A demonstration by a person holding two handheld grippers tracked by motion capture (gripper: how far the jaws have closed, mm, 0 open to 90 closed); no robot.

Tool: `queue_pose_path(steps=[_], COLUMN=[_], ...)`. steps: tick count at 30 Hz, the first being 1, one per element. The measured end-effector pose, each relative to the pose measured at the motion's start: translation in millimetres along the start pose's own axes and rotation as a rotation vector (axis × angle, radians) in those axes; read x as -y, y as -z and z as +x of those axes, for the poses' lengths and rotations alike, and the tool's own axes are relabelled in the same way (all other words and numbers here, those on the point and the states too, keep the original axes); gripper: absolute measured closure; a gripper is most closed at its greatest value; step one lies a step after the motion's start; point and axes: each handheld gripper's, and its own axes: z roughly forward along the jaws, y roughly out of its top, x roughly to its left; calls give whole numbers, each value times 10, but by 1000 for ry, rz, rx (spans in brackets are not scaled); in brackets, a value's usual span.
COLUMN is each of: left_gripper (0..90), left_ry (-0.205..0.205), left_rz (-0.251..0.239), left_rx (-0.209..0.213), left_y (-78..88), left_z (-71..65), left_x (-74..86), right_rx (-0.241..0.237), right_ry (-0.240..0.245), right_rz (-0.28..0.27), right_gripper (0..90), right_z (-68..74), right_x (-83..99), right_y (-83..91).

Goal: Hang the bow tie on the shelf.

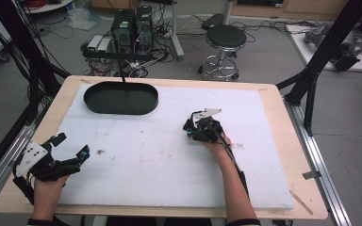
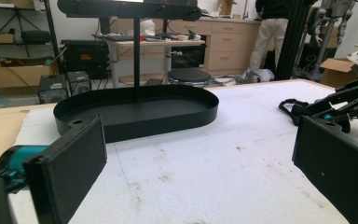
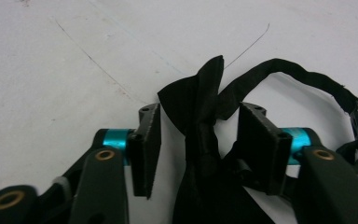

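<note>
A black bow tie [image 3: 186, 98] with a looped strap [image 3: 307, 79] lies on the white mat [image 1: 160, 155], right of the middle. My right gripper [image 3: 200, 114] is open and straddles the tie's knot, one pad on each side, with small gaps showing. In the high view this gripper [image 1: 195, 128] points left over the bow tie [image 1: 187, 125]. My left gripper [image 1: 70, 146] stands open near the table's left front corner, with nothing between its pads [image 2: 70, 163]. From there the right gripper [image 2: 349, 105] and the tie's strap [image 2: 291, 108] show at far right.
A black oval tray [image 1: 120, 98] with an upright post [image 1: 122, 70] sits at the back left of the mat. Black frame posts [image 1: 311, 89] flank the table. A stool [image 1: 225, 40] and computers [image 1: 132, 28] stand on the floor beyond. A person [image 2: 272, 32] stands far off.
</note>
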Motion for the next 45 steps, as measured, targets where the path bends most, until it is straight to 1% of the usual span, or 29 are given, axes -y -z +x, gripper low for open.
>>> queue_pose_path(steps=[1, 2, 3, 4, 6, 7, 10, 12, 14, 15, 16, 17, 18, 19, 20, 23, 25, 26, 27, 30, 34, 35, 38, 41, 42, 43, 45], left_gripper=[33, 34, 34, 34, 34, 34, 33, 33, 34, 34, 34, 34, 34, 34, 34, 34, 34, 33, 33, 34, 34, 34, 34, 34, 33, 33, 33], left_ry=[0, 0, 0, 1, -1, 3, 4, 4, 4, 4, 4, 3, 4, 4, 3, 3, 2, 3, 3, 4, 3, 3, 3, 3, 3, 3, 2], left_rz=[-1, -1, -1, -1, -1, -3, -4, -4, -3, -3, -4, -2, -3, -4, -4, -3, -4, -5, -5, -6, -5, -6, -8, -8, -6, -9, -8], left_rx=[0, 0, 0, 0, -2, -2, -1, 0, -1, -1, -1, -2, -2, -2, -3, -4, -5, -5, -5, -4, -4, -6, -6, -6, -4, -5, -4], left_y=[0, 1, 3, 4, 9, 10, 13, 15, 17, 18, 20, 22, 22, 23, 24, 26, 25, 24, 24, 23, 23, 23, 26, 27, 28, 28, 28], left_z=[0, 0, 0, 1, 5, 6, 8, 8, 7, 7, 8, 9, 10, 12, 14, 16, 15, 14, 13, 10, 9, 8, 9, 12, 13, 13, 13], left_x=[0, 0, -1, -1, -2, -2, -2, -2, -2, -2, -2, -3, -2, -1, -1, 1, 1, 2, 1, 2, 2, 2, 2, 1, 0, 1, 0], right_rx=[2, 1, 1, 10, 12, 12, 36, 50, 59, 62, 62, 59, 69, 68, 68, 86, 97, 101, 101, 101, 86, 86, 78, 66, 56, 56, 45], right_ry=[1, 3, 3, 5, 12, 12, 43, 50, 46, 42, 42, 42, 41, 37, 37, 40, 43, 39, 39, 44, 59, 72, 87, 94, 97, 97, 103], right_rz=[6, 17, 17, 29, 32, 32, 38, 42, 40, 19, 19, 5, -29, -49, -49, -97, -134, -169, -169, -206, -248, -264, -293, -322, -340, -340, -362], right_gripper=[559, 613, 613, 655, 708, 708, 740, 747, 749, 749, 749, 748, 748, 748, 748, 746, 746, 746, 746, 745, 745, 745, 745, 745, 745, 745, 745], right_z=[7, 17, 17, 36, 58, 58, 110, 131, 139, 143, 143, 143, 155, 157, 157, 170, 179, 188, 188, 198, 240, 255, 294, 329, 357, 357, 386], right_x=[0, 1, 1, 2, -4, -4, -18, -23, -26, -36, -36, -46, -73, -88, -88, -135, -172, -206, -206, -275, -405, -442, -560, -667, -755, -755, -836], right_y=[-2, -11, -11, -19, -19, -19, -21, -21, -16, 0, 0, 14, 51, 73, 73, 140, 195, 246, 246, 312, 394, 411, 459, 500, 526, 526, 548])
